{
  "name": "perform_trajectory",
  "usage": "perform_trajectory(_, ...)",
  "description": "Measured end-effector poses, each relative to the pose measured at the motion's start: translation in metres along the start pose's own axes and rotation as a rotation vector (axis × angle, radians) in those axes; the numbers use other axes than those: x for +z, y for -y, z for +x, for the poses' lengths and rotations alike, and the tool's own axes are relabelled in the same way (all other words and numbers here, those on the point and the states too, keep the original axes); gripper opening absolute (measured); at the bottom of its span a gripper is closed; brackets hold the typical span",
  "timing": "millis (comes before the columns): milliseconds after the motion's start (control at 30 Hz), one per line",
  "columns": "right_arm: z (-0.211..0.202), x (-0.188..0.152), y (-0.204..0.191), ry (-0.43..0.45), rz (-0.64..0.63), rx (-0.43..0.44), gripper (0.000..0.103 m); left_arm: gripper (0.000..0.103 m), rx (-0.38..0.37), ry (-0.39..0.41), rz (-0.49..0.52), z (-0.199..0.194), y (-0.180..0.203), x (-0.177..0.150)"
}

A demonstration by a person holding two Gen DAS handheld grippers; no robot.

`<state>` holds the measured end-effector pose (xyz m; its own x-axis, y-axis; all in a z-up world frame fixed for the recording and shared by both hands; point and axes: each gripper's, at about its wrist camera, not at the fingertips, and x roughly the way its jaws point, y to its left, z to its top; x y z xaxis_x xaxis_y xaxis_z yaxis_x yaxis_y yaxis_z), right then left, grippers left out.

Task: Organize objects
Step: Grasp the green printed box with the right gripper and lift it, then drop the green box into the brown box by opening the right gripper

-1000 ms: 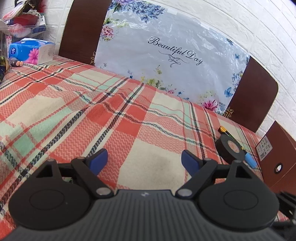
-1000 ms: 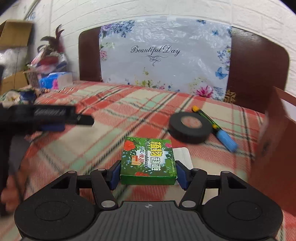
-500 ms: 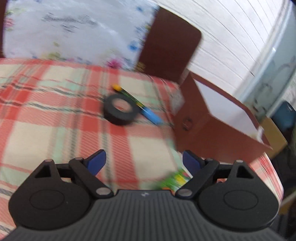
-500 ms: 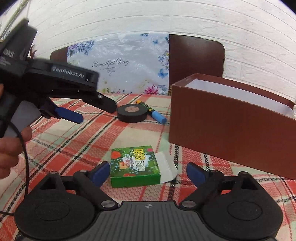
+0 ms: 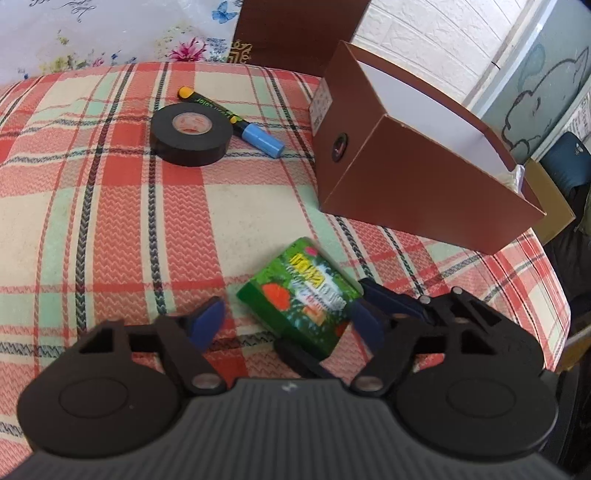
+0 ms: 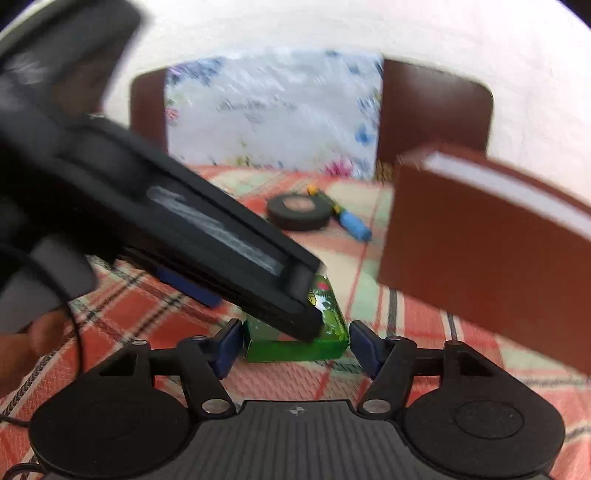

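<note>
White brick wall (image 5: pixel 417 33) behind a dark wooden headboard (image 5: pixel 295 29).

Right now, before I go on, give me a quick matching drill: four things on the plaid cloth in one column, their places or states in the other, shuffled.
Things:
1. black tape roll
2. blue-capped marker
3. green box
4. brown cardboard box

Places or states:
a. open-topped, white inside
b. between the right gripper fingers
c. lying flat, hole up
d. partly behind the tape roll

Pairs: 1-c, 2-d, 3-b, 4-a
</note>
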<state>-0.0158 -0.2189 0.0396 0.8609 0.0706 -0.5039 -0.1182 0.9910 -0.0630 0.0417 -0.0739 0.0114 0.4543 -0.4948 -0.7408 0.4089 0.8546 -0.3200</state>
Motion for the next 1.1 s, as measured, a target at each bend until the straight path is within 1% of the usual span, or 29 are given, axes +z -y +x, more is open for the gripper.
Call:
perform_trajectory(67,-0.002,0.000,-0.002,0.025,-0.010,-0.017,0.061,0.063,-0.007,0.010,0.010,-0.006,0.006,0.011)
perform_trajectory(133,-0.008,0.005,0.001,0.073,-0.006,-0.039,0.061,0.062,-0.015,0.043,0.045,-0.016,0.013,0.020)
perform_trajectory(233,-0.019,0.018,0.005,0.168,-0.019,-0.068,0.061,0.062,-0.009,0.118,0.126,-0.034,0.032,0.039)
perform_trajectory(333,-0.028,0.034,0.010,0.265,-0.063,-0.130,0.061,0.062,0.003,0.197,0.204,-0.050,0.054,0.059)
perform_trajectory(400,-0.028,0.045,0.018,0.311,-0.078,-0.173,0.061,0.062,0.003,0.232,0.235,-0.050,0.068,0.073)
perform_trajectory(467,-0.026,0.054,0.032,0.333,-0.068,-0.209,0.061,0.062,-0.001,0.255,0.261,-0.045,0.081,0.086)
perform_trajectory(567,-0.019,0.062,0.056,0.341,-0.033,-0.258,0.061,0.063,-0.008,0.276,0.292,-0.026,0.098,0.098)
perform_trajectory(667,-0.006,0.065,0.080,0.319,0.015,-0.291,0.061,0.063,-0.012,0.265,0.286,-0.003,0.108,0.108)
perform_trajectory(767,0.009,0.065,0.100,0.292,0.059,-0.309,0.061,0.063,0.001,0.253,0.278,0.014,0.115,0.115)
perform_trajectory(867,0.027,0.067,0.115,0.268,0.088,-0.317,0.061,0.064,0.035,0.245,0.272,0.031,0.118,0.122)
perform_trajectory(900,0.033,0.067,0.119,0.266,0.097,-0.318,0.061,0.064,0.055,0.246,0.270,0.036,0.118,0.125)
perform_trajectory(933,0.037,0.068,0.123,0.278,0.113,-0.308,0.061,0.065,0.090,0.246,0.268,0.039,0.118,0.126)
perform_trajectory(1000,0.049,0.071,0.126,0.261,0.122,-0.338,0.063,0.065,0.092,0.232,0.257,0.044,0.116,0.129)
perform_trajectory(1033,0.051,0.072,0.128,0.260,0.134,-0.338,0.065,0.065,0.096,0.233,0.257,0.043,0.117,0.129)
perform_trajectory(1100,0.050,0.071,0.130,0.269,0.150,-0.327,0.064,0.065,0.119,0.241,0.285,0.041,0.121,0.125)
